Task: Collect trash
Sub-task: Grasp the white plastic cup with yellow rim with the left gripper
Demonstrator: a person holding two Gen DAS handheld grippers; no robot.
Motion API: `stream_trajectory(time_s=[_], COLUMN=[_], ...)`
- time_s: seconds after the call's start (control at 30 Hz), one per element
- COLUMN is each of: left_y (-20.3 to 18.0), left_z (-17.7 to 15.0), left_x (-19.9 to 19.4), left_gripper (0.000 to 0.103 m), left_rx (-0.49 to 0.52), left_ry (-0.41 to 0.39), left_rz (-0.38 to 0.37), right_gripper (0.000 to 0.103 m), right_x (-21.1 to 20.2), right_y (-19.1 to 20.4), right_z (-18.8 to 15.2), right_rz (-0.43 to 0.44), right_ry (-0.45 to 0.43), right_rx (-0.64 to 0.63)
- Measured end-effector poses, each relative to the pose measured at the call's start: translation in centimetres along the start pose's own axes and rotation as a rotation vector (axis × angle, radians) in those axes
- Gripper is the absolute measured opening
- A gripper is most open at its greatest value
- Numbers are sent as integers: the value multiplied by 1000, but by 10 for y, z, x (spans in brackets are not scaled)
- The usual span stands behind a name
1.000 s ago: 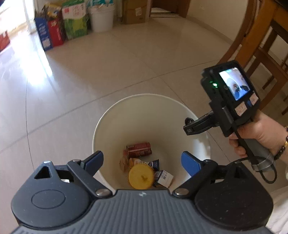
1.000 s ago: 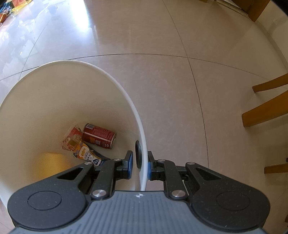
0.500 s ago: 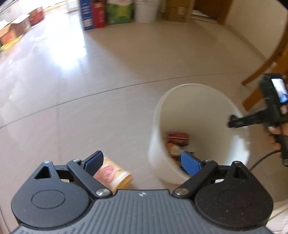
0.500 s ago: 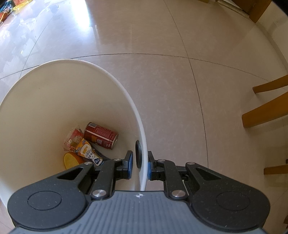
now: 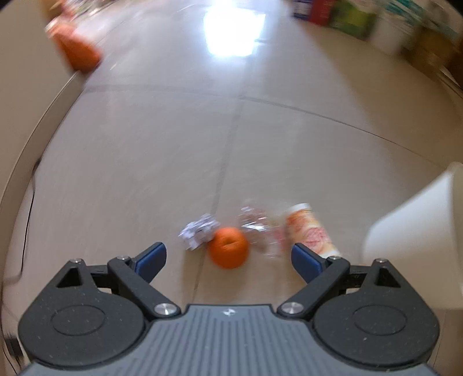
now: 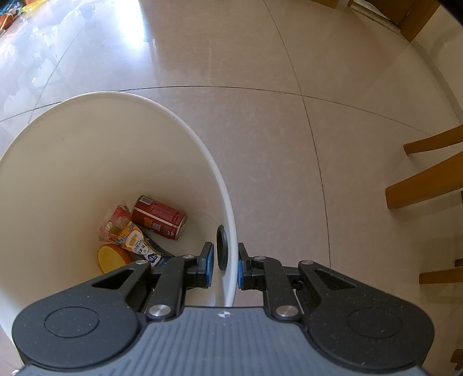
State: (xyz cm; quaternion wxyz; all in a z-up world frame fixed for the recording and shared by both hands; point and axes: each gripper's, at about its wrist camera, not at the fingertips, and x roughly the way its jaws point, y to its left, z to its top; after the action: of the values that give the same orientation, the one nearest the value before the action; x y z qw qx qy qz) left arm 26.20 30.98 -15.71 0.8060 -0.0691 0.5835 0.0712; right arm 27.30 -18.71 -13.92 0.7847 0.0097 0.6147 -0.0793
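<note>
Gleaming under a bright patch of window glare, the glossy beige tiled floor [image 5: 162,150] fills both views, crossed by thin dark grout lines. The left-wrist picture is smeared with motion, so the far edge of the room reads only as blurred coloured boxes [image 5: 344,14] at the top right and a blurred orange shape [image 5: 78,55] at the top left beside a pale wall or panel.

On the tiles just ahead of the left gripper [image 5: 228,260] lies a row of rubbish: a crumpled white paper ball [image 5: 198,230], a round orange fruit [image 5: 229,247] touching it, a crinkled clear plastic wrapper [image 5: 256,225] and a pale cylindrical paper cup with orange print [image 5: 311,230] on its side. The left gripper's blue-padded jaws stand wide apart with nothing between them.

The right gripper [image 6: 224,264] is clamped on the rim of the tall white plastic bin [image 6: 86,150], one pad inside and one outside the wall. Inside the bin lie a red drinks can [image 6: 159,217], a yellow round lid [image 6: 111,257], a small yellow-and-white carton [image 6: 137,243] and a clear wrapper with red print [image 6: 115,219]. The bin's outer wall also shows at the right edge of the left view, near the cup. Honey-coloured wooden chair legs [image 6: 428,179] stand on the floor to the right of the bin.
</note>
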Motion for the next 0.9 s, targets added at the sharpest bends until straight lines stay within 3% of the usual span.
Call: stream_trajectory(time_s=[0.17,0.4,0.5,0.73,0.9], left_y=[48,115,144,173,180], left_z=[-20,-67,-88,-109,-115], left_x=[40,100,117,144,169], left_gripper=[93,92,92,87,74], left_rx=[-156,-499,-625,-750,-801], left_ry=[56,140,153,147,160], left_rz=[74,137,126,136,127], right_gripper=[18,19,18,18,19], right_x=[0,0,1,2,3], right_y=[1,5,5,7,10], right_z=[0,0,0,1,0], right_rz=[-6,-31,-29,-40,-56], right_ry=[1,-1,0,7,6], right_rx=[0,-8,-15,-20,-22])
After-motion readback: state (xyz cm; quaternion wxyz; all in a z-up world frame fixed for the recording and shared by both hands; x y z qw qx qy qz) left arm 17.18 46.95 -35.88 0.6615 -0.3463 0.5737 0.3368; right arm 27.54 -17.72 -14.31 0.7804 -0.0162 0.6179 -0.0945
